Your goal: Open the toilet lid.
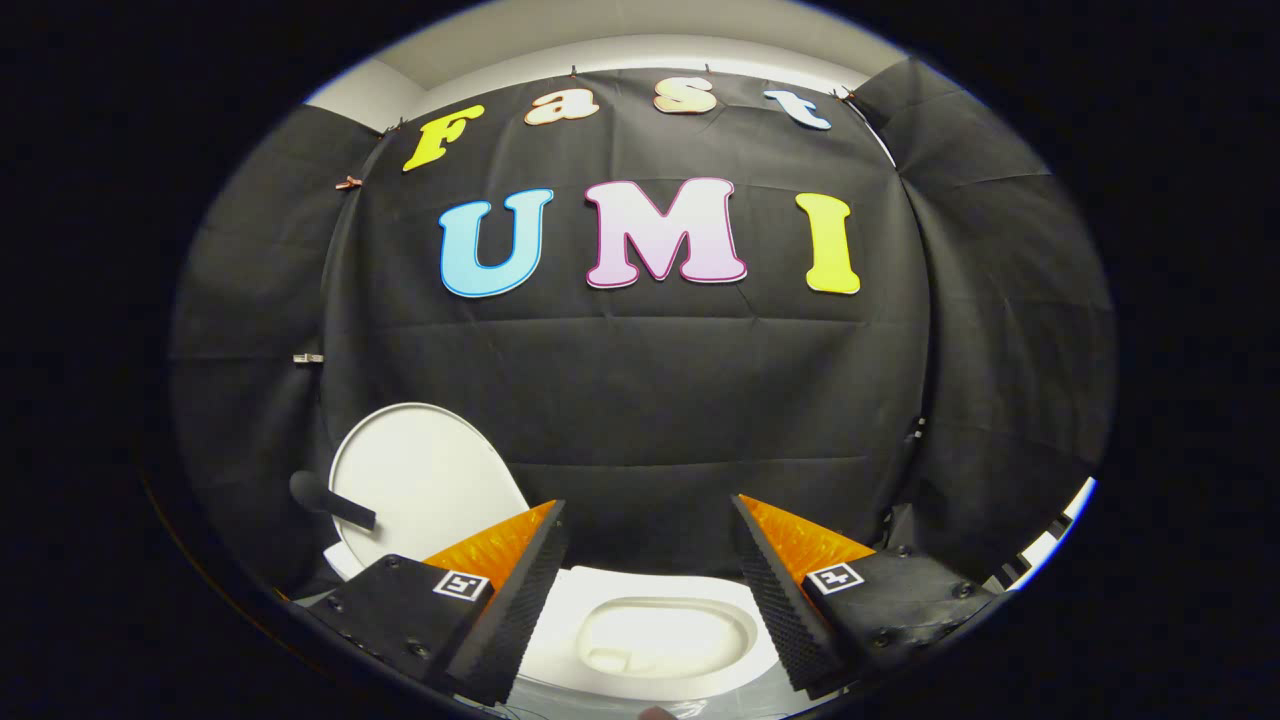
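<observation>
Already raised: white toilet lid (420, 475), smooth and oval, standing upright at the back left of the toilet (660, 640), against the black cloth wall (640, 400). Below, white rim and open bowl exposed, lying between the gripper (650, 520) fingers and just ahead of them, orange-backed black pads spread wide apart and clamped on nothing. Dark rod-like handle (330, 500) crossing the lid's left edge, possibly touching it, hard to tell.
</observation>
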A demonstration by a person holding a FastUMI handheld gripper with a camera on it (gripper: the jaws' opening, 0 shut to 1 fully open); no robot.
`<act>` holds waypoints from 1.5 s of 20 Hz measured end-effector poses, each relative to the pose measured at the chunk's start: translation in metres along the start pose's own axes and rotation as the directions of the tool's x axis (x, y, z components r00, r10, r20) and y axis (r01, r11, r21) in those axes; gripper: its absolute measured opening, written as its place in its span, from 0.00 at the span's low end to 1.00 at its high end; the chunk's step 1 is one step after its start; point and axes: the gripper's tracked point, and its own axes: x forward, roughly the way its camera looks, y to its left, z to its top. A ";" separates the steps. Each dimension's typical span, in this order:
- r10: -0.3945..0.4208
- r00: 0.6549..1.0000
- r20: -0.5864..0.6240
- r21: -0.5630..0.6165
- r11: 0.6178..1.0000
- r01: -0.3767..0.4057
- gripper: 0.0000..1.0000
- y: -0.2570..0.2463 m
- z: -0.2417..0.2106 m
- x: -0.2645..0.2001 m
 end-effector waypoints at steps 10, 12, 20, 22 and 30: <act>0.021 0.999 0.039 0.063 0.998 -0.024 0.99 -0.023 -0.031 0.016; 0.013 0.999 0.048 0.074 0.997 -0.017 0.99 -0.032 -0.032 0.021; -0.021 0.998 0.067 0.089 0.996 0.015 0.99 -0.060 -0.035 0.032; -0.019 0.998 0.060 0.097 0.995 0.013 0.99 -0.061 -0.038 0.032; 0.009 0.998 0.059 0.058 0.998 -0.012 0.99 -0.050 -0.042 0.031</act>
